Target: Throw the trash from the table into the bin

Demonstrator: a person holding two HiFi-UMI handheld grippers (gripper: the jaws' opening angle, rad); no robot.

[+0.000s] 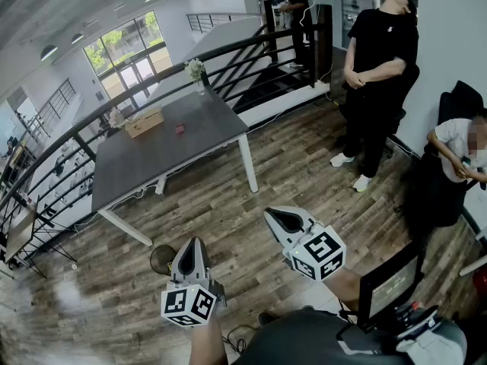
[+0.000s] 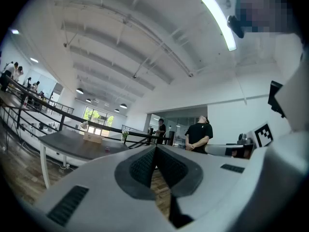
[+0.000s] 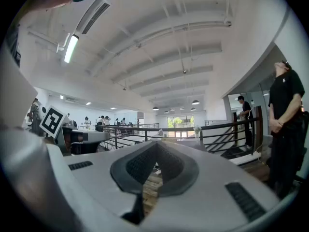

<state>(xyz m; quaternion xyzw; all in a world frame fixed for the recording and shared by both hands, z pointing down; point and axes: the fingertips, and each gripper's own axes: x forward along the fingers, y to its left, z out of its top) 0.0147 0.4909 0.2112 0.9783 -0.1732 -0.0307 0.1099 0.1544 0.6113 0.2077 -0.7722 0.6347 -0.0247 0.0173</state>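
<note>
A grey table point(image 1: 152, 162) stands some way ahead by the railing. On it lie a small red scrap point(image 1: 180, 128) and a shallow cardboard box point(image 1: 144, 122); a vase of white flowers point(image 1: 196, 71) stands at its far corner. A dark round bin point(image 1: 160, 258) sits on the wood floor just left of my left gripper point(image 1: 195, 242). My right gripper point(image 1: 275, 216) is beside it. Both are held level, shut and empty, well short of the table. The left gripper view shows its closed jaws point(image 2: 155, 149) with the table point(image 2: 67, 148) beyond; the right gripper point(image 3: 157, 145) shows the same closed jaws.
A black railing point(image 1: 228, 52) runs behind the table. A person in black point(image 1: 377, 67) leans against the right wall, another sits at the right edge point(image 1: 456, 150), and a third stands far back point(image 1: 293, 2). A screen point(image 1: 389, 284) stands close at the lower right.
</note>
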